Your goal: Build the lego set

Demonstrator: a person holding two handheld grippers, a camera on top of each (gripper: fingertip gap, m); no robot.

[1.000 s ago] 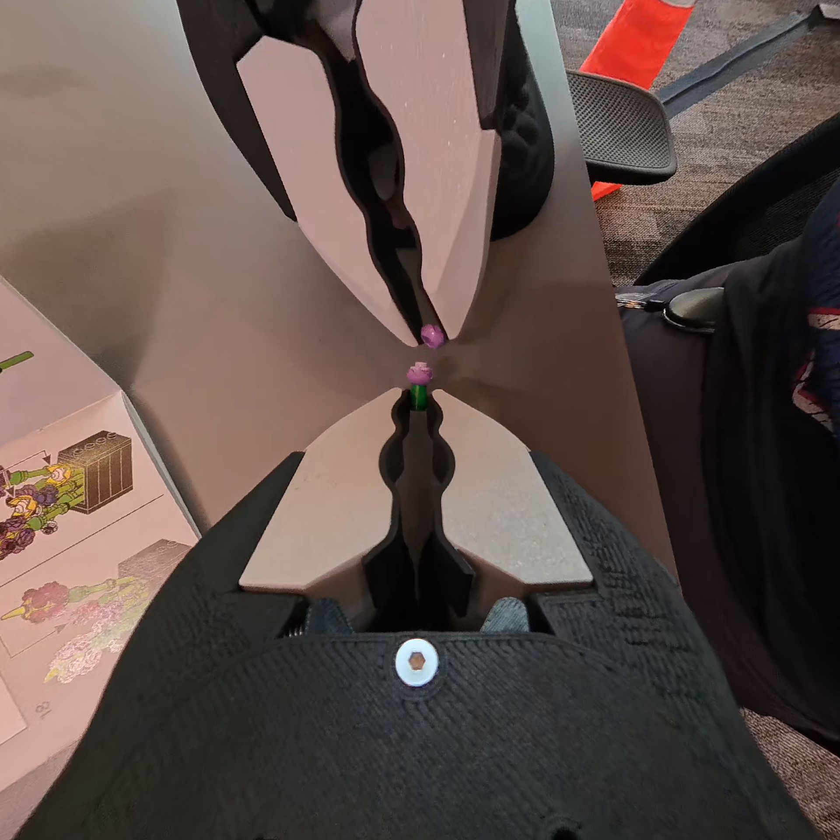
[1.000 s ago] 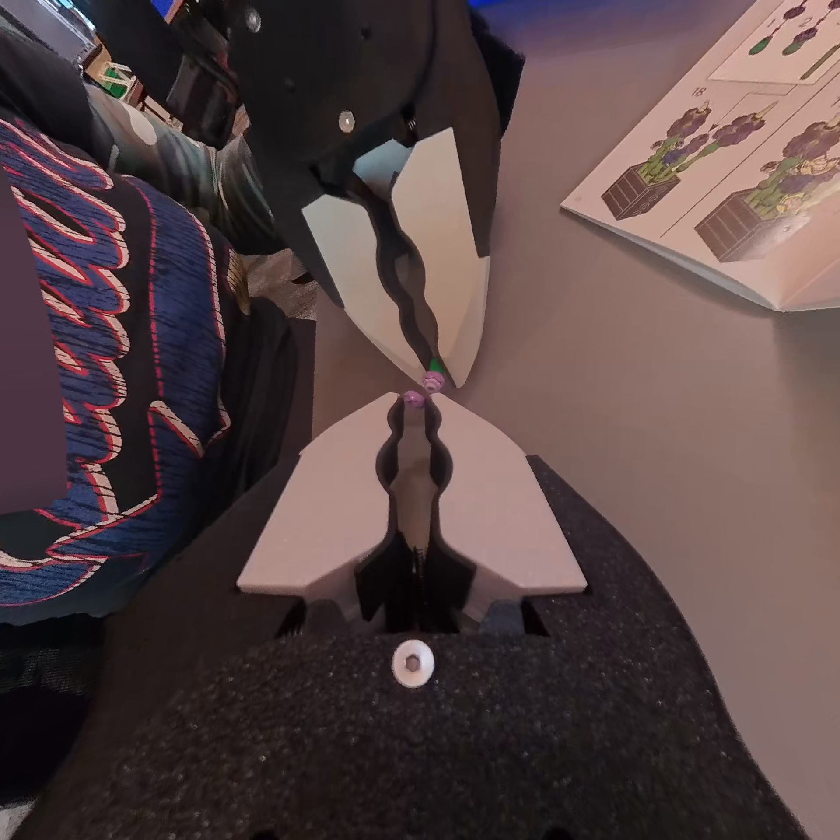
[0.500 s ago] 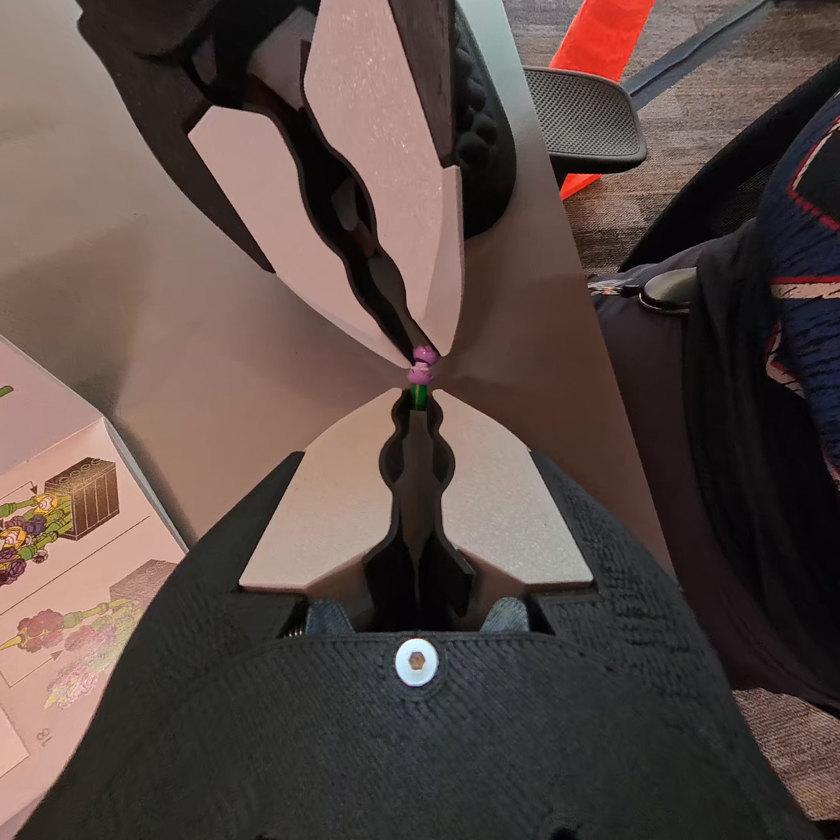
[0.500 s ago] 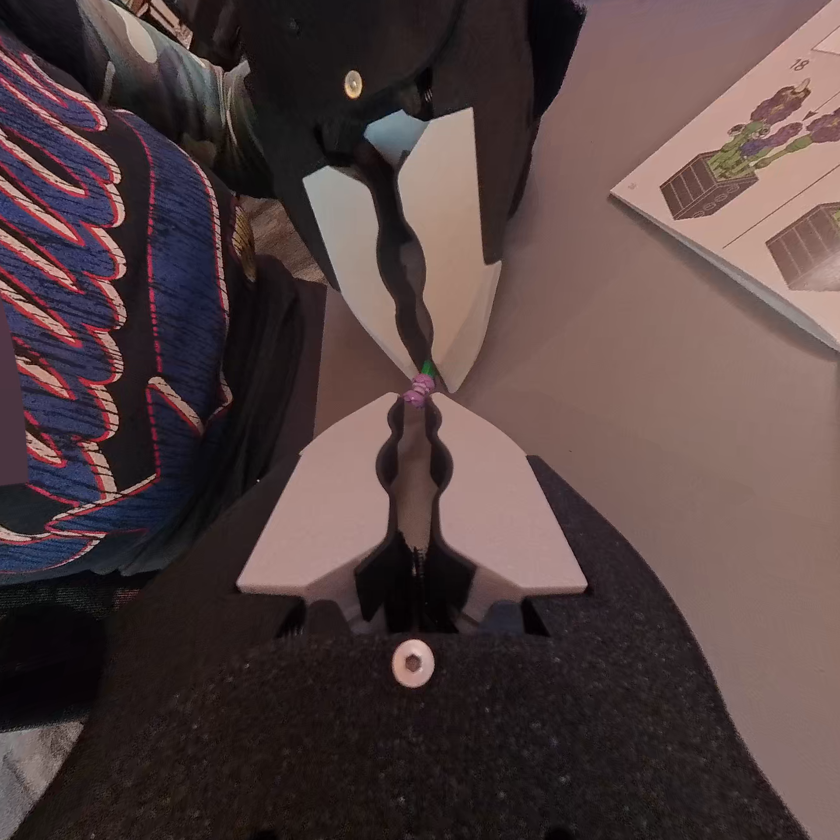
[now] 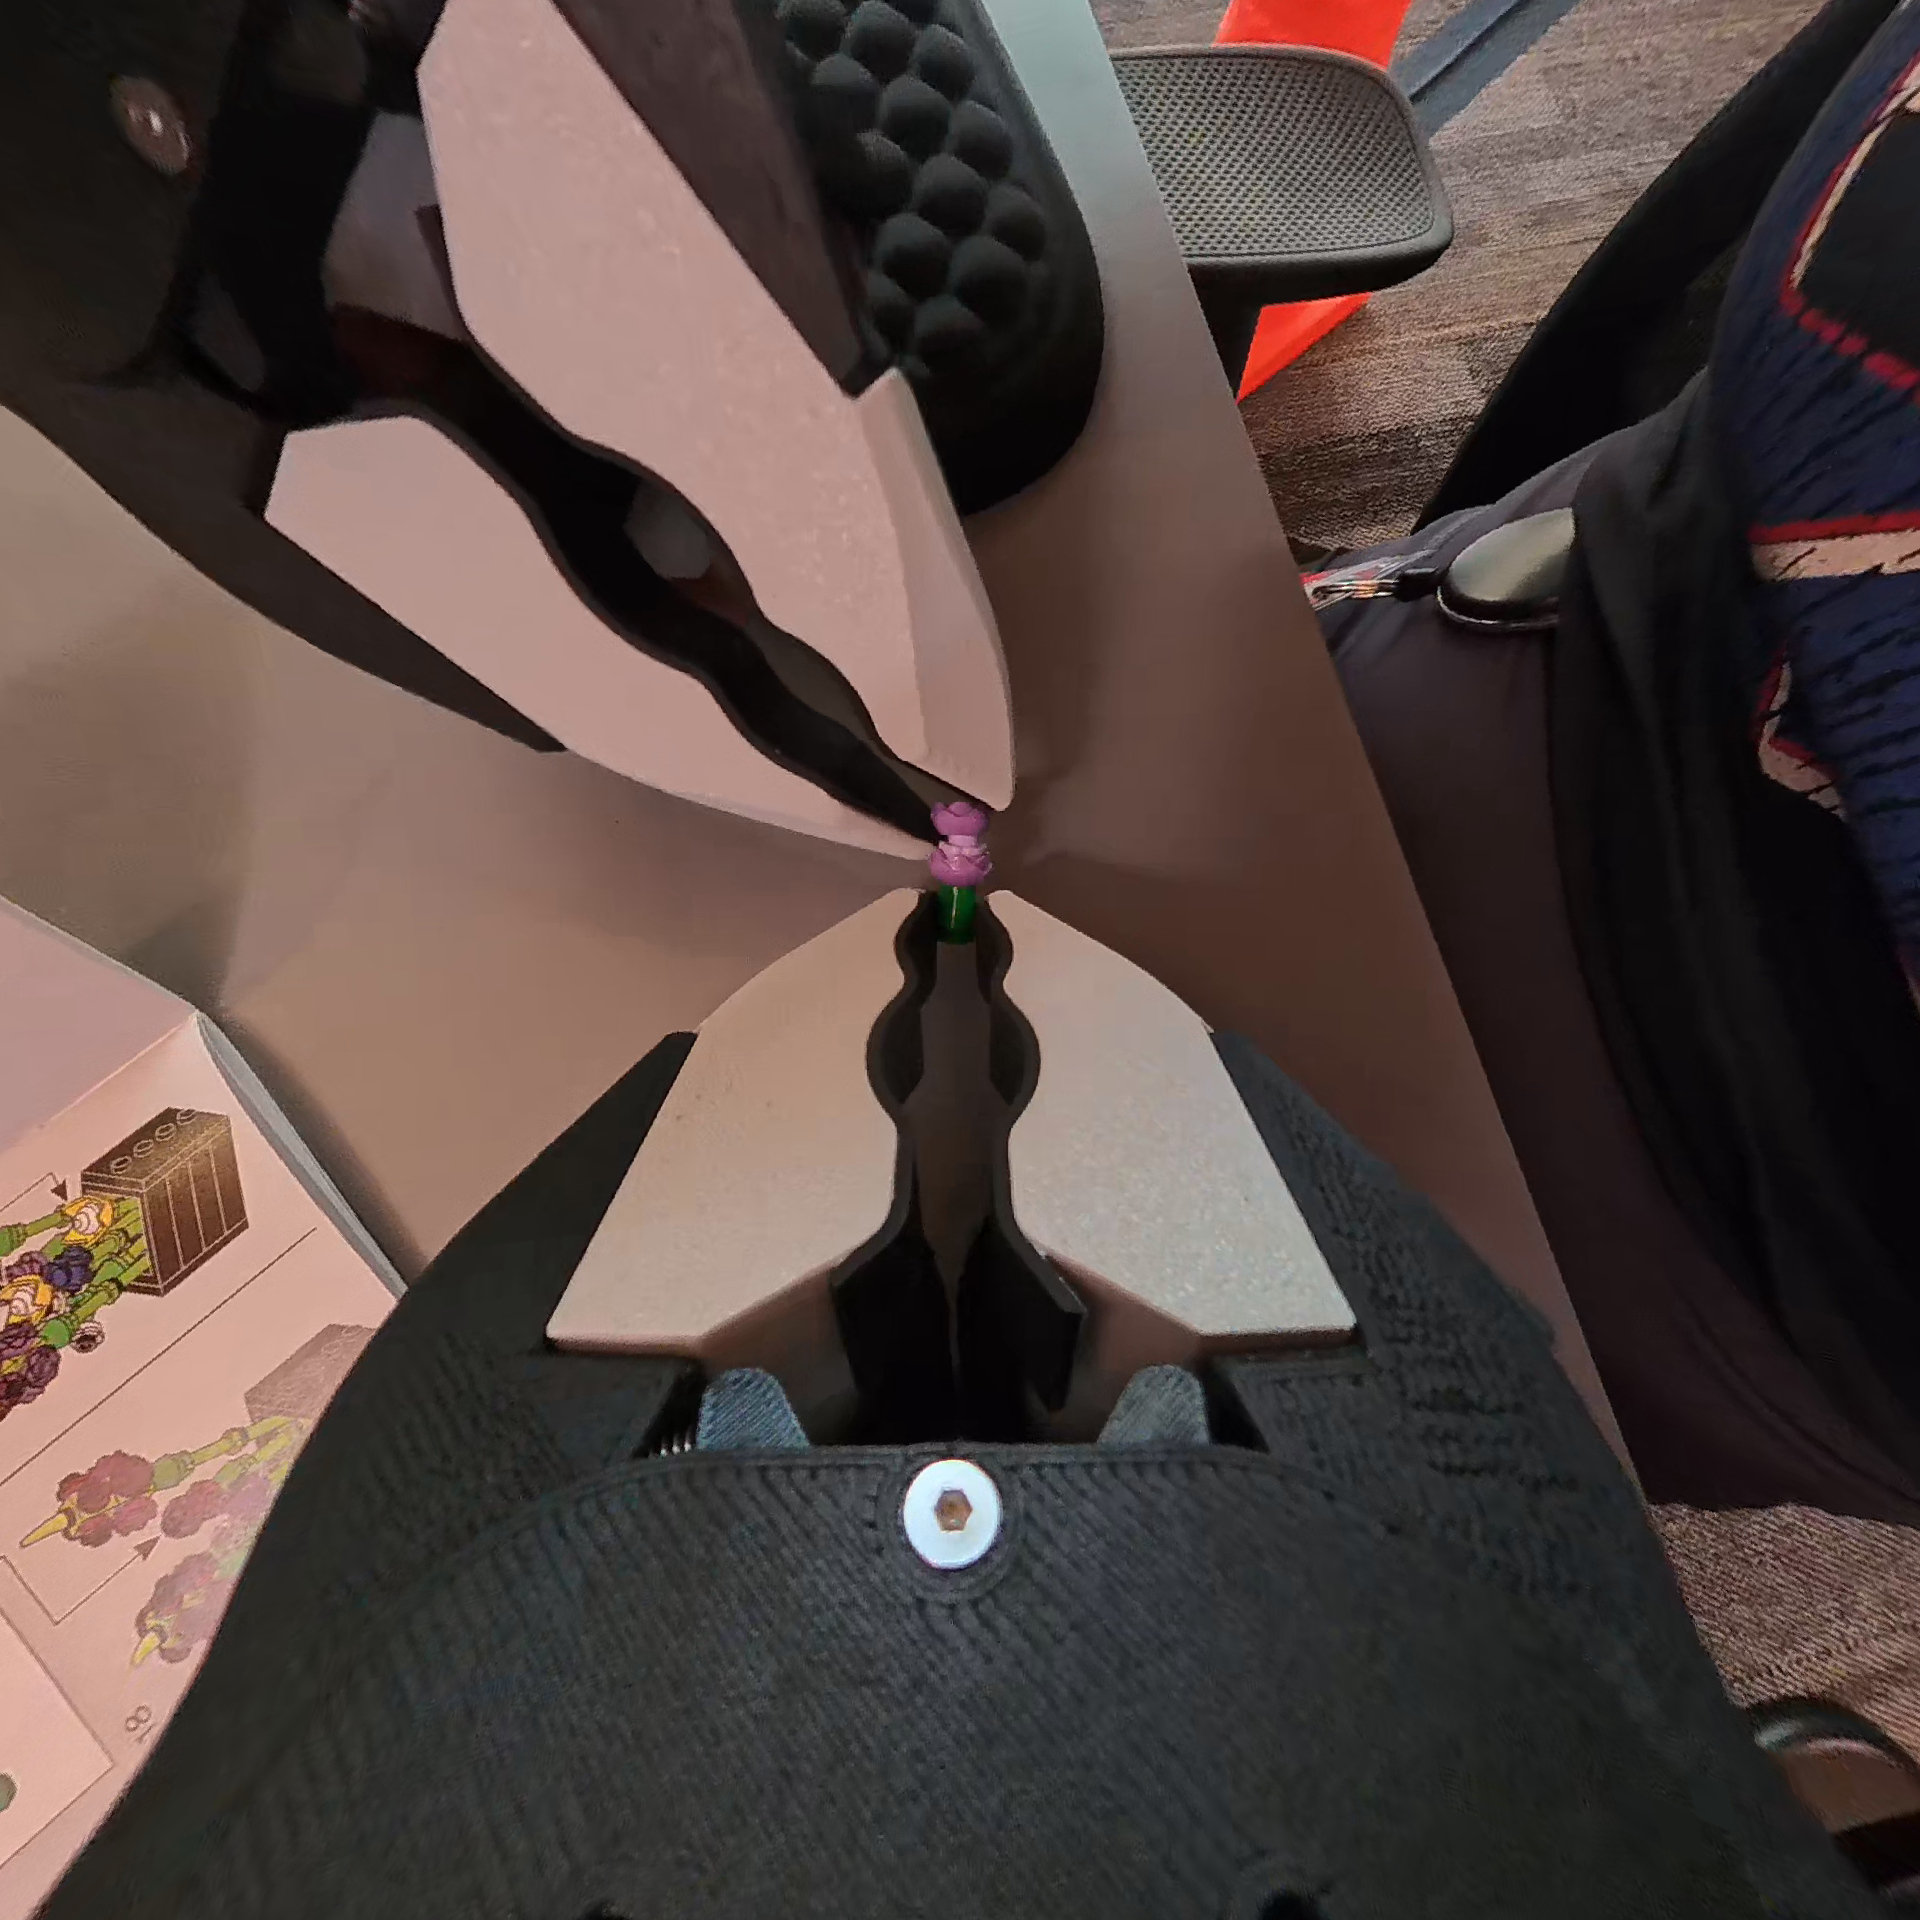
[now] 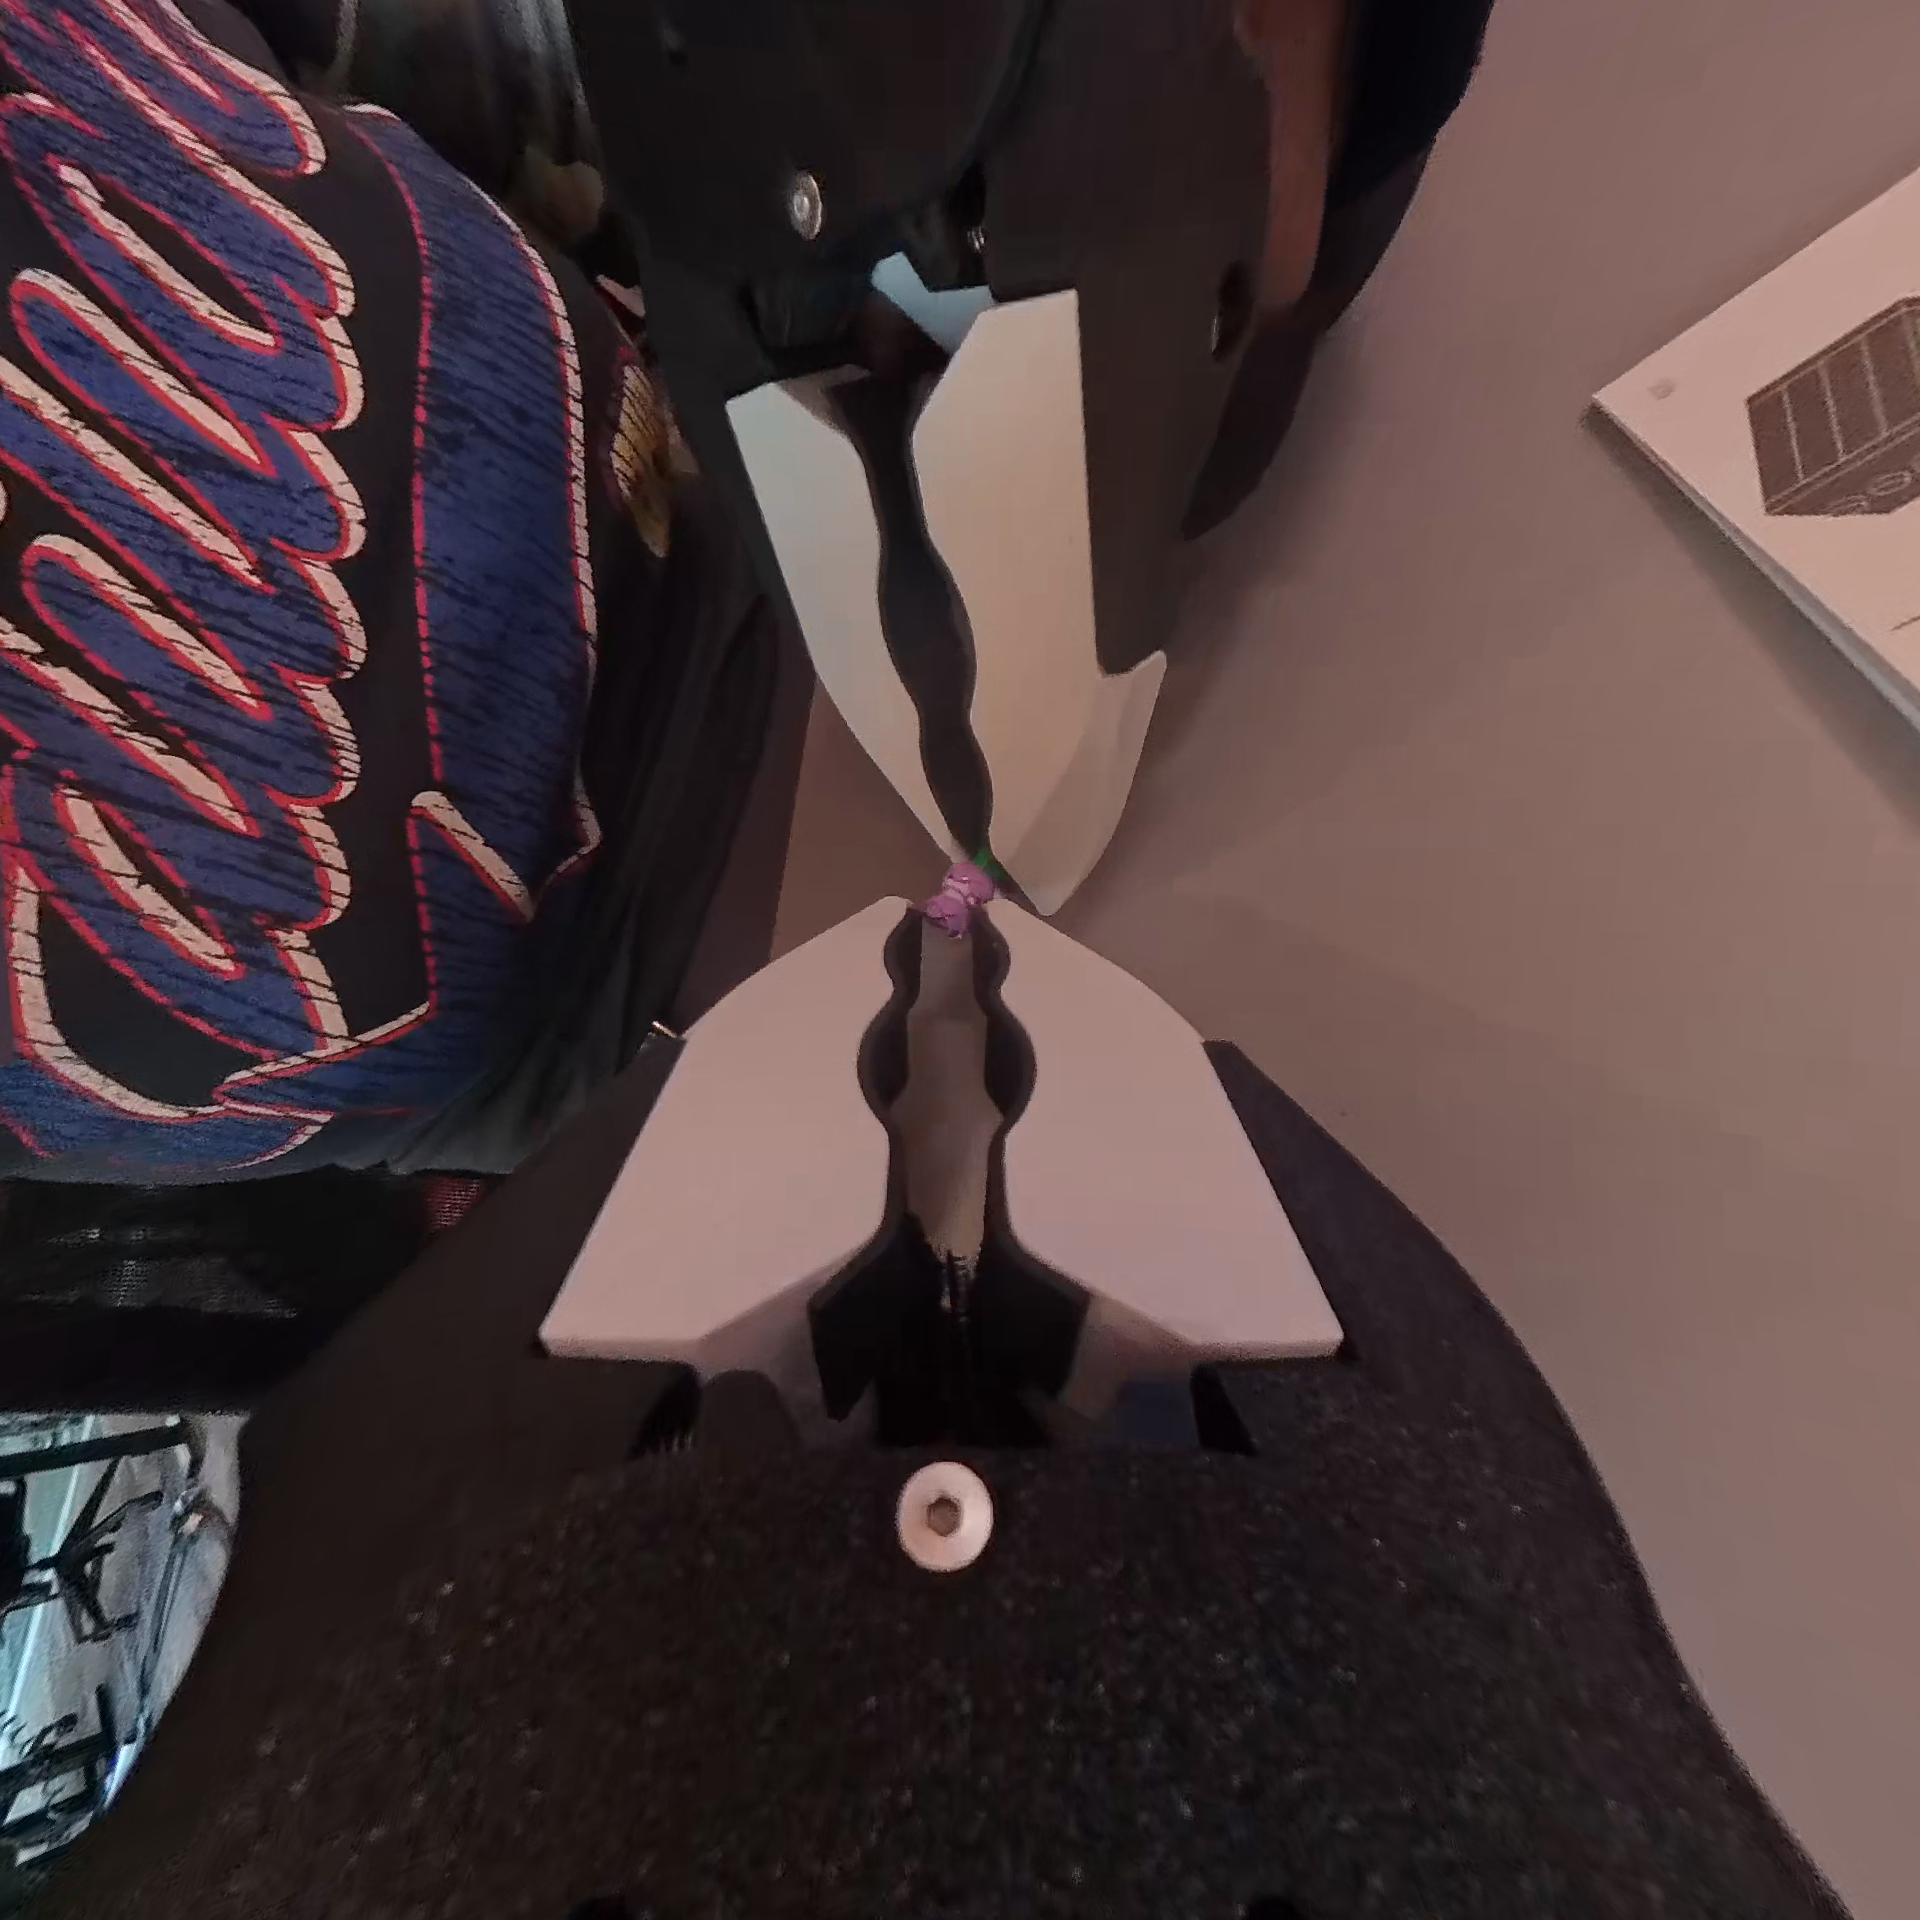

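Above the grey table [image 5: 312,883], the left gripper [image 5: 954,902] is clamped on a thin green stem [image 5: 954,914] that carries one purple flower piece [image 5: 960,860]. The right gripper [image 6: 951,927] pinches a second purple flower piece [image 5: 958,821] and holds it touching the first, tip to tip. These parts look very small, light, hard and smooth, so they may slip or pop away; better to grip by the sides. An instruction booklet [image 5: 135,1382] lies near.
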